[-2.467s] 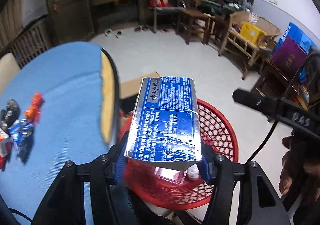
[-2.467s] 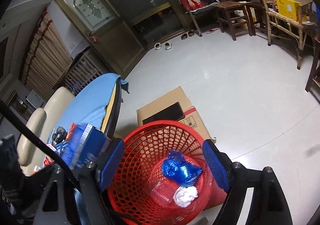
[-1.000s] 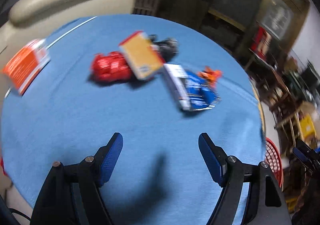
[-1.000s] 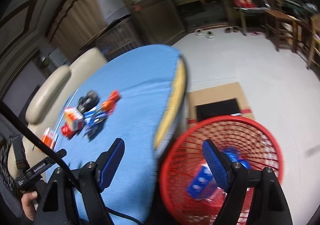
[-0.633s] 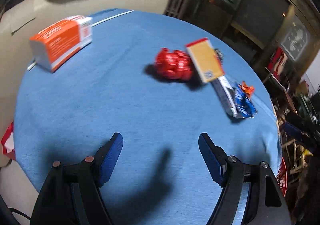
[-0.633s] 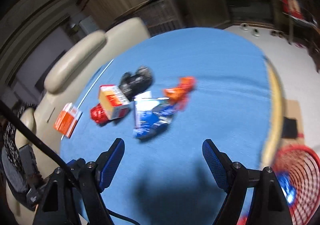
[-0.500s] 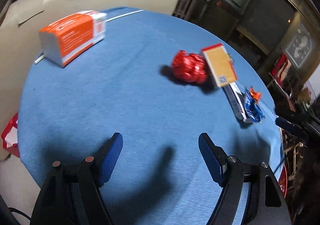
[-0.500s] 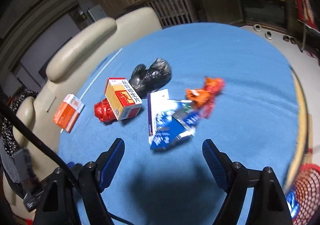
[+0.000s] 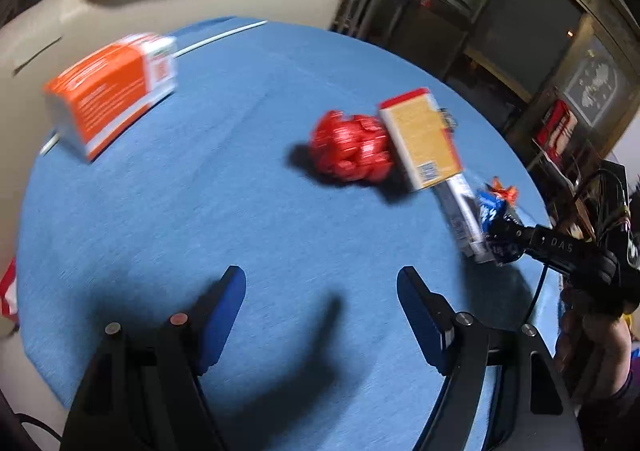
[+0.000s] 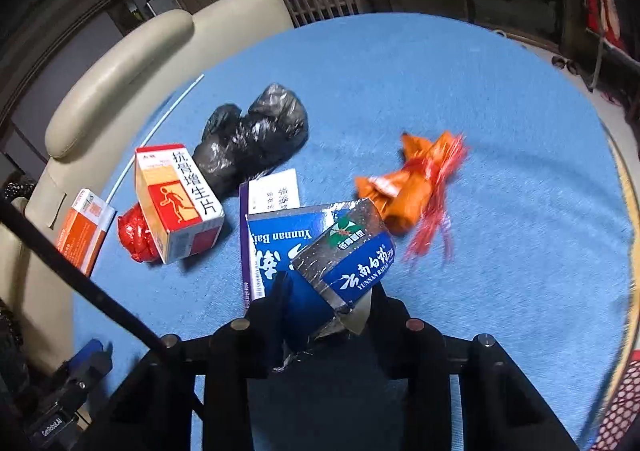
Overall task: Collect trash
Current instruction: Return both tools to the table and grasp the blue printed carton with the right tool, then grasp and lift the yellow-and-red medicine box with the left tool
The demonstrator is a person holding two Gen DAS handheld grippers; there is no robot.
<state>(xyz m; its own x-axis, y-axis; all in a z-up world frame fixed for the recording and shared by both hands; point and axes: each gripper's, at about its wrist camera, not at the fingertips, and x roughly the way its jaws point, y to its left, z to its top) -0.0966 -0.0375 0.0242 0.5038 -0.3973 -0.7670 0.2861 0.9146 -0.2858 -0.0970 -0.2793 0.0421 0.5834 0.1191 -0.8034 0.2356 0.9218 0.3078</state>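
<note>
Now the right gripper [image 10: 320, 303], empty a moment ago, is closing on the crumpled blue-and-silver toothpaste carton [image 10: 344, 259]; at nine o'clock, the left gripper [image 9: 320, 307] is hovering open.

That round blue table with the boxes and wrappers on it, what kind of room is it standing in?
Most likely a living room in a home. A cream sofa curves behind the blue table, dark wooden doors with glass panels line the far wall, and shoes lie on the pale floor beyond.
</note>
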